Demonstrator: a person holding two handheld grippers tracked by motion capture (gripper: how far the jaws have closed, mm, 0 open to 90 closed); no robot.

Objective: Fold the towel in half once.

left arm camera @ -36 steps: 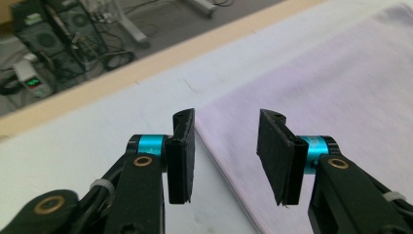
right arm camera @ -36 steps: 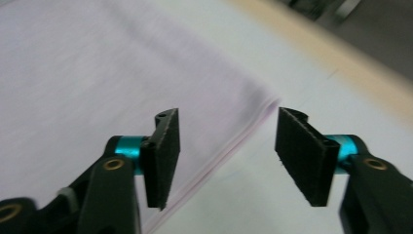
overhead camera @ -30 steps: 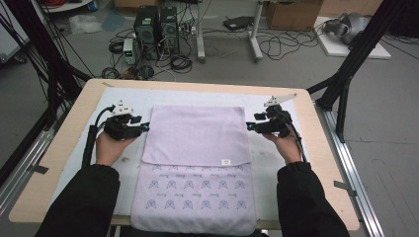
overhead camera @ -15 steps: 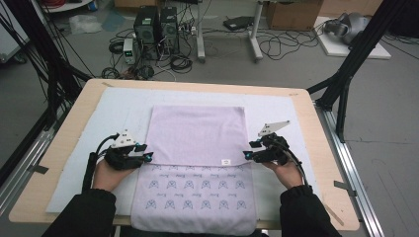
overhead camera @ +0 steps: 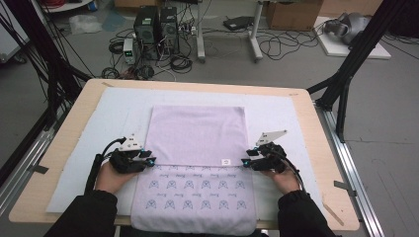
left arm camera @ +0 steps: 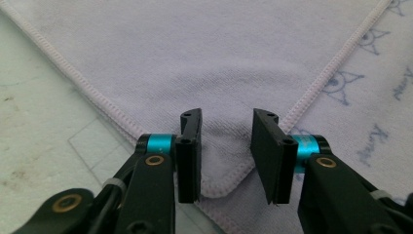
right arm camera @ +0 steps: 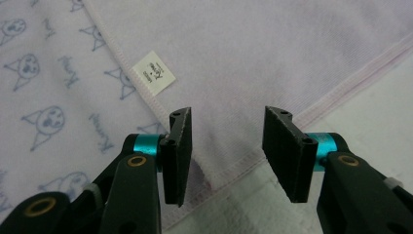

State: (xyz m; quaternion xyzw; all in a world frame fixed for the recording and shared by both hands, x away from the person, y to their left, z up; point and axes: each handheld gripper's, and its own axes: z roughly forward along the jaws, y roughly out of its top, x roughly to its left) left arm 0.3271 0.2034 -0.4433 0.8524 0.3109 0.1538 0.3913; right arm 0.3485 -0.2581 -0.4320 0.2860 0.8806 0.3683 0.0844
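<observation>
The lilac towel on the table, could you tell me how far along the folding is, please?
One fold looks done: the towel has its far half doubled over, plain side up, its edge lying above the printed near half. In hand: the left gripper and right gripper, jaws just closing, straddle that flap's two corners, not yet pinching. Any further fold is left.

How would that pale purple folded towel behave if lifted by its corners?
The pale purple terry towel would probably droop, since it lies limp and flat. It looks light. Its stitched hem and nubby weave likely resist slipping.
</observation>
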